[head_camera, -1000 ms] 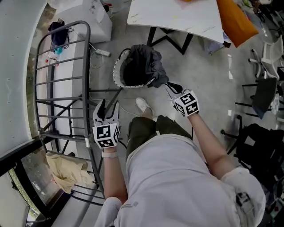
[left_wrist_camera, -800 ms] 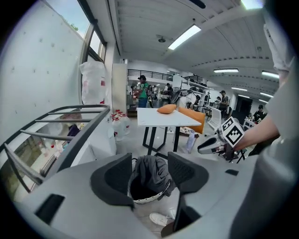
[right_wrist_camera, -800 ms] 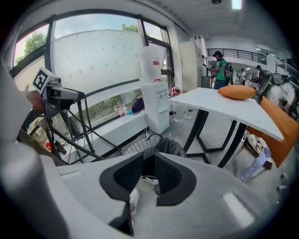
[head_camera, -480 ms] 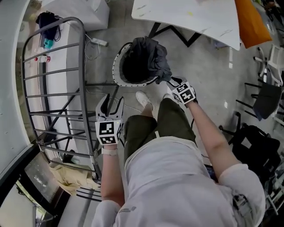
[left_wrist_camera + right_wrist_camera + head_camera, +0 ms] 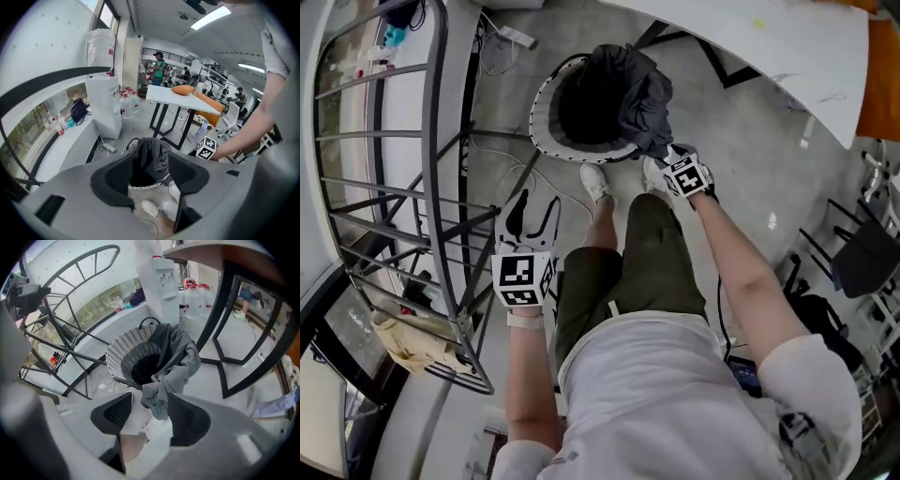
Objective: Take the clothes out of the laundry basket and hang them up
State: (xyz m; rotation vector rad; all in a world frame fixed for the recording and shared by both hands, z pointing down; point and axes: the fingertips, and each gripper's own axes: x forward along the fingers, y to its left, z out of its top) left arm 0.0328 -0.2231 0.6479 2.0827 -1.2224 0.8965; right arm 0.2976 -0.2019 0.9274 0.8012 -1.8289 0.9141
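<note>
The right gripper [image 5: 150, 400] is hovering with its jaws spread apart, not clenching anything; a drooping fold of the dark grey fabric garment [image 5: 177, 355] is hanging between them, close against one pad and clear of the other; the rest of that garment is lying draped over the rim of the round white mesh laundry basket [image 5: 115, 354] just ahead of this gripper; the left gripper [image 5: 152, 159] is hovering released and empty, with the basket standing well ahead of its jaws; the dark metal tubular drying rack [image 5: 441, 178] is standing just beside the left gripper's outer side; a beige cloth [image 5: 405, 339] is resting on the rack behind that gripper.
</note>
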